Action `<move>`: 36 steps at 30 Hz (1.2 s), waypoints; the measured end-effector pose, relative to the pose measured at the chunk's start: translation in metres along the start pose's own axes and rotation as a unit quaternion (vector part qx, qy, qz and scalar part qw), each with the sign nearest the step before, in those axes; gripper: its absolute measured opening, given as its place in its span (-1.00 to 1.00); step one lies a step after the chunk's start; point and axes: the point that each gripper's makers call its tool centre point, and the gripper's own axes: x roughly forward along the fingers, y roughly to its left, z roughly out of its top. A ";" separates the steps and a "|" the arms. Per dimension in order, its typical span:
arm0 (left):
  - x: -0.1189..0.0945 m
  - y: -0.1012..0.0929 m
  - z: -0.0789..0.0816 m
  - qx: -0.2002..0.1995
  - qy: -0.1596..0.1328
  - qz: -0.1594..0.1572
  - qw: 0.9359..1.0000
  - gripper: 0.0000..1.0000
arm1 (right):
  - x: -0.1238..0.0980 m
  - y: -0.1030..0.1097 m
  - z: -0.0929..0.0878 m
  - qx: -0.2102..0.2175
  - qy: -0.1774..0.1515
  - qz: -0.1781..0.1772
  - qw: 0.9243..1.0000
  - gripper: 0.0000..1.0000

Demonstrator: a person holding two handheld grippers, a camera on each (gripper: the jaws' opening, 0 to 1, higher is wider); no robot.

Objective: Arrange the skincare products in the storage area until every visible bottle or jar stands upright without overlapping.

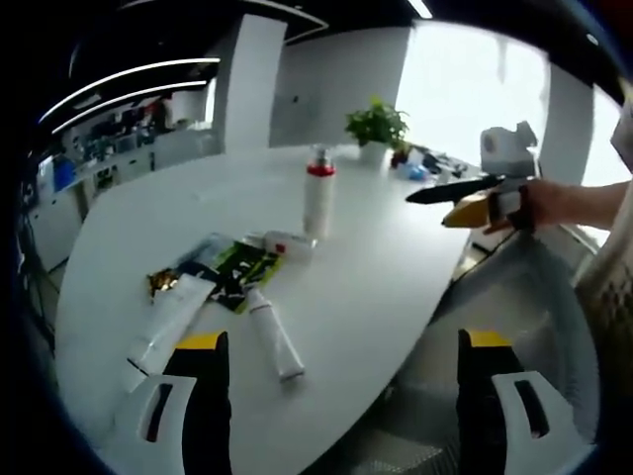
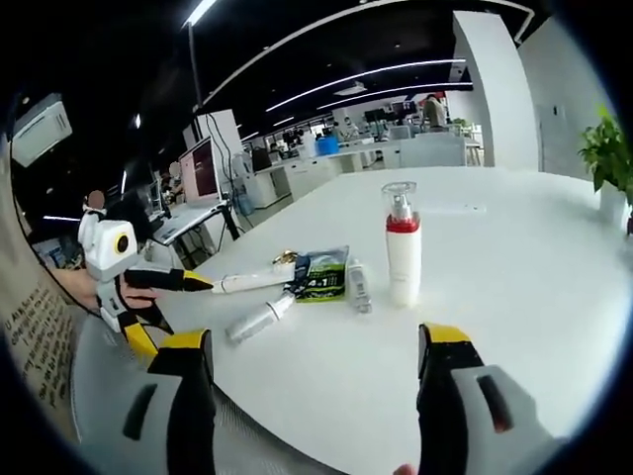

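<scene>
White table (image 1: 376, 287), both grippers level at its edge, jaws apart; pump bottle (image 2: 403, 245) upright

The green sachet (image 2: 323, 274) reads "4:1"; nothing else is legible.

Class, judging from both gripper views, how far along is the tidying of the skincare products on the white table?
Done: the pump bottle stands upright. In hand: nothing; the left gripper and right gripper are open above the table. Left: two tubes, a sachet and smaller items lie flat, some overlapping.
</scene>
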 end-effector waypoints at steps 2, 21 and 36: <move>0.000 0.000 0.001 -0.003 -0.002 0.001 1.000 0.87 | 0.002 -0.001 0.002 -0.004 0.000 -0.003 1.000 0.65; 0.000 0.003 0.000 -0.019 -0.006 0.000 1.000 0.86 | 0.065 -0.003 0.009 -0.071 0.053 0.021 0.996 0.41; 0.002 0.006 -0.003 -0.034 -0.003 -0.001 0.999 0.86 | 0.113 -0.010 0.000 -0.106 0.100 0.020 0.989 0.24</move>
